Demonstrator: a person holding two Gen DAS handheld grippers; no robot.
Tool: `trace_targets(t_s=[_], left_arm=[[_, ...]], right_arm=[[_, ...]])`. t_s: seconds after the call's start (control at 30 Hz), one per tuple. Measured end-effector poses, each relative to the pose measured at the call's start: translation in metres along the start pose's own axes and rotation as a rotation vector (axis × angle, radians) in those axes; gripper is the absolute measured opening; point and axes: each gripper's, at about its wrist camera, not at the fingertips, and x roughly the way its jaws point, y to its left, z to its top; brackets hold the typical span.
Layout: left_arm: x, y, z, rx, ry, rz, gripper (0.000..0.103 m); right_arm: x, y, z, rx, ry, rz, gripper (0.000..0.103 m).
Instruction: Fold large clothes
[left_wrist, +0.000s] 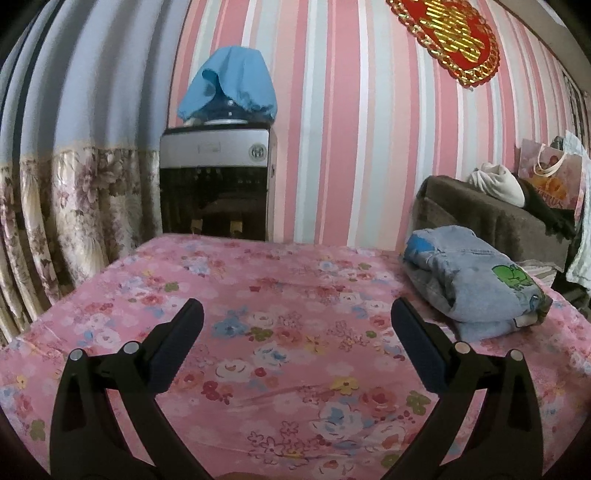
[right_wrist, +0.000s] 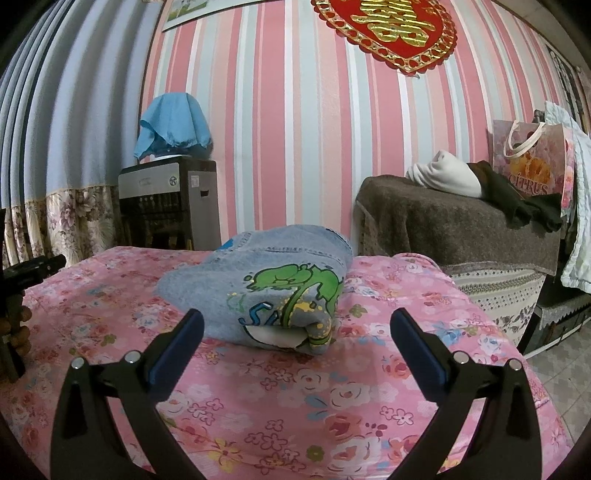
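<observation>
Denim garment (right_wrist: 266, 291), folded into a compact bundle with a green cartoon print on top, lies on the bed (right_wrist: 332, 398) just ahead of the right gripper (right_wrist: 297, 332), centred between its jaws; those jaws stand wide apart and hold nothing. From the left gripper (left_wrist: 297, 332), jaws likewise spread and empty, the same bundle (left_wrist: 476, 284) sits off to the right and farther out, with only floral sheet (left_wrist: 258, 332) between the jaws. The fold appears finished or nearly so. Any tidying would best be done by pressing the loose front edge flat, where a pale lining shows, without dragging the stack. Both grippers hover low over the bed, roughly level, pointing toward the striped wall (right_wrist: 295, 129). Beyond the bed stand a cloth-capped water dispenser (left_wrist: 216, 177) and a brown-covered piece of furniture (right_wrist: 461, 229).
</observation>
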Motion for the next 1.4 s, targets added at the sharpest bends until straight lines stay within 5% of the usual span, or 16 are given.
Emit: trace_targets(t_s=[0.73,1.4], left_arm=[[0.0,-0.015,-0.002,0.083,0.014,-0.02,0.1],[0.001,-0.014,-0.003,0.061,0.012,-0.004,0.1]], right_arm=[[0.002,0.0,0.0,0.005,0.013,-0.012,0.101],[0.003,-0.001,-0.001,0.01,0.02,-0.013,0.101]])
